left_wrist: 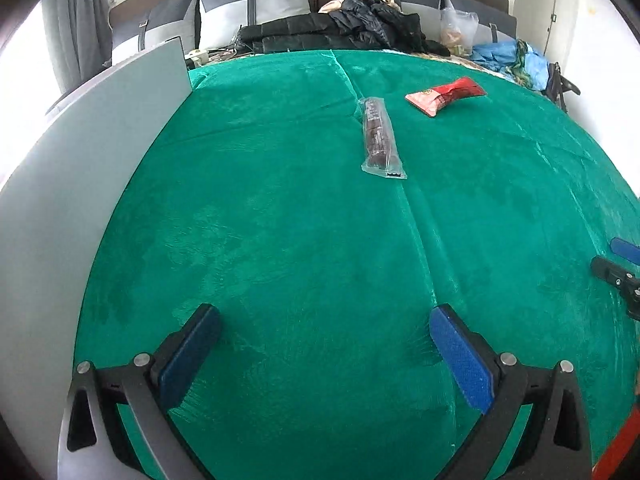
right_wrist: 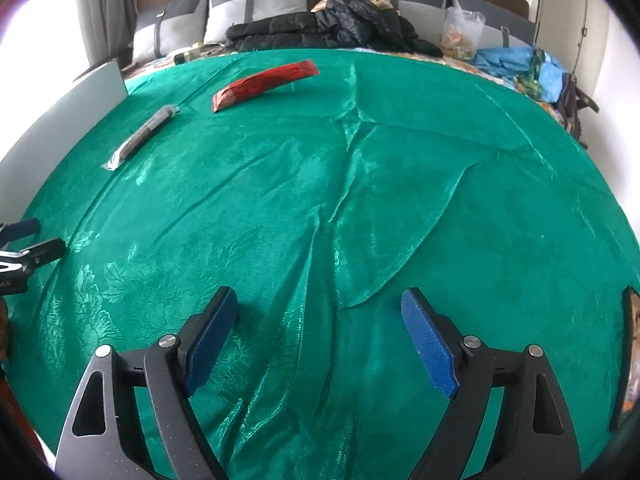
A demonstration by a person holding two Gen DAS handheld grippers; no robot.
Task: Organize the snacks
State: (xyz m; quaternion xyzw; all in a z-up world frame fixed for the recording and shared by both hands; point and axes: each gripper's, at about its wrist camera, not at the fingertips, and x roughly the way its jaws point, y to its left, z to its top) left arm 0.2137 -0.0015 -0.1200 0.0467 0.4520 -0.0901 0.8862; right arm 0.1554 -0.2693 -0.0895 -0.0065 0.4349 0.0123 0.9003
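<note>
While both grippers, left [left_wrist: 324, 348] and right [right_wrist: 320, 336], stood wide open and empty, the clear stick pack [left_wrist: 380, 138] and red pack [left_wrist: 444, 95] lay well ahead, so a pinch risked snagging the loose cloth [right_wrist: 400, 200].

Green cloth [left_wrist: 280, 220] spread wide, creased down the middle. Clear-wrapped dark snack stick [left_wrist: 380, 138] lying lengthwise on that crease. Red snack packet [left_wrist: 446, 95] just right of the stick and slightly beyond it, apart from it. Grey panel [left_wrist: 100, 152] standing along the cloth's left edge, well left of the stick. Left gripper [left_wrist: 324, 328] nearer than the stick, jaws wide, nothing between. Right gripper [left_wrist: 618, 264] far right of it.
</note>
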